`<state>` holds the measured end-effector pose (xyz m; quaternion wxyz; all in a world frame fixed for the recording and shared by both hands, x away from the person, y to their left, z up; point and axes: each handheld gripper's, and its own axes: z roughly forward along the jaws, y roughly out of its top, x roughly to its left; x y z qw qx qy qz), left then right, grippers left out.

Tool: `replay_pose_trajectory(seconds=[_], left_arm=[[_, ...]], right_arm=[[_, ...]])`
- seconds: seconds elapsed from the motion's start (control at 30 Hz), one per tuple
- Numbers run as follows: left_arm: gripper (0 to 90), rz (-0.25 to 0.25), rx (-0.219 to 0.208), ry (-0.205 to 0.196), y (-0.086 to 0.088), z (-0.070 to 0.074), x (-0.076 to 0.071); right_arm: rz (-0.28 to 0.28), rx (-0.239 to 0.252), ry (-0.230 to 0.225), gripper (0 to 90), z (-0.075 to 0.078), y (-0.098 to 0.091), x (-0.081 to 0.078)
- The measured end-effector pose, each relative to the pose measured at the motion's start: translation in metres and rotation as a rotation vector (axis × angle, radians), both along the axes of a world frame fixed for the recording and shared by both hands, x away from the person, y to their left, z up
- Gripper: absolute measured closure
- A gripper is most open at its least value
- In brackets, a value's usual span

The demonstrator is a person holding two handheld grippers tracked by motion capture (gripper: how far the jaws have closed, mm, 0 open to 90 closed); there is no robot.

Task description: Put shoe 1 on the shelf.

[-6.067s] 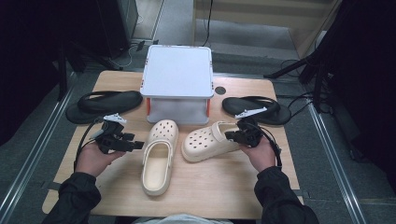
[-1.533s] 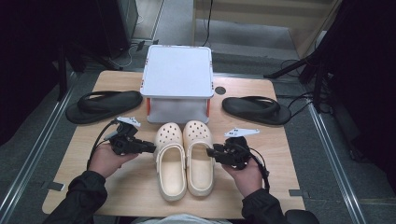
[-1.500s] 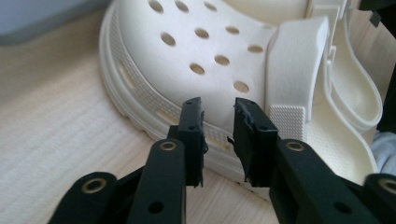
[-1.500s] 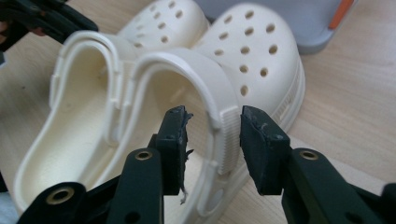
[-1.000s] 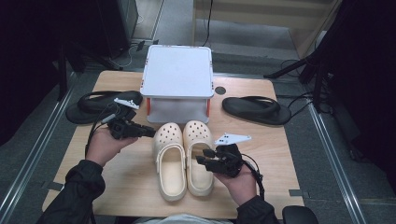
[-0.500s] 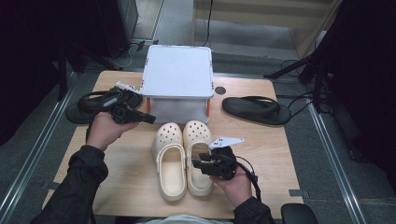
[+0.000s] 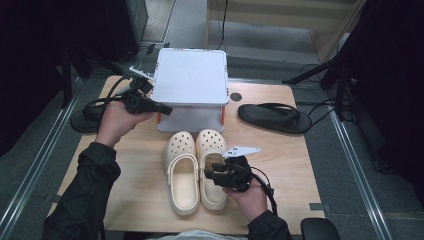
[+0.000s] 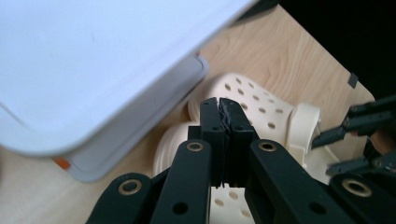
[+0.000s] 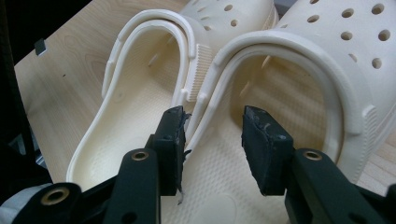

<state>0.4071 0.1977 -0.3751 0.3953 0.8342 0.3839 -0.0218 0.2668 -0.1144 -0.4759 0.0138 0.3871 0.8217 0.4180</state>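
- While the right gripper (image 9: 212, 126) straddles the right clog's (image 7: 212, 167) inner wall, jaws half-open, that clog lies beside its twin (image 7: 181, 170).
- Left gripper (image 7: 162, 108), jaws pressed together empty, hovers beside the white box (image 7: 190, 82).
- High view adds a black sandal (image 7: 274, 117).

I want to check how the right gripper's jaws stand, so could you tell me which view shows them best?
The right gripper view: the right gripper has its jaws apart at the clogs' adjoining side walls. The high view shows it small above the right clog's heel. The left gripper view catches it at the right edge.
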Motion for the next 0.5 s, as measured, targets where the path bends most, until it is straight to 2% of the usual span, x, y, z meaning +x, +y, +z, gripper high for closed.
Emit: replay_pose_trajectory(seconds=[0.17, 0.27, 0.37, 0.43, 0.5], left_arm=[[89.2, 0.000, -0.003, -0.027, -0.006, 0.012, 0.016], [89.1, 0.010, 0.019, -0.046, -0.011, 0.017, 0.025], [88.9, 0.026, 0.011, -0.034, -0.012, 0.014, 0.034], [89.4, 0.039, 0.031, -0.036, -0.011, 0.011, 0.038], [89.8, 0.035, 0.031, -0.014, -0.010, 0.004, 0.046]], right_arm=[[0.004, -0.020, 0.009, 59.8, -0.002, 0.002, -0.001], [0.000, -0.021, 0.014, 58.8, -0.003, 0.004, -0.002], [-0.007, -0.019, 0.021, 58.3, -0.004, 0.005, -0.003], [-0.020, -0.016, 0.023, 58.3, -0.004, 0.006, -0.003], [-0.028, -0.015, 0.024, 58.3, -0.004, 0.007, -0.003]])
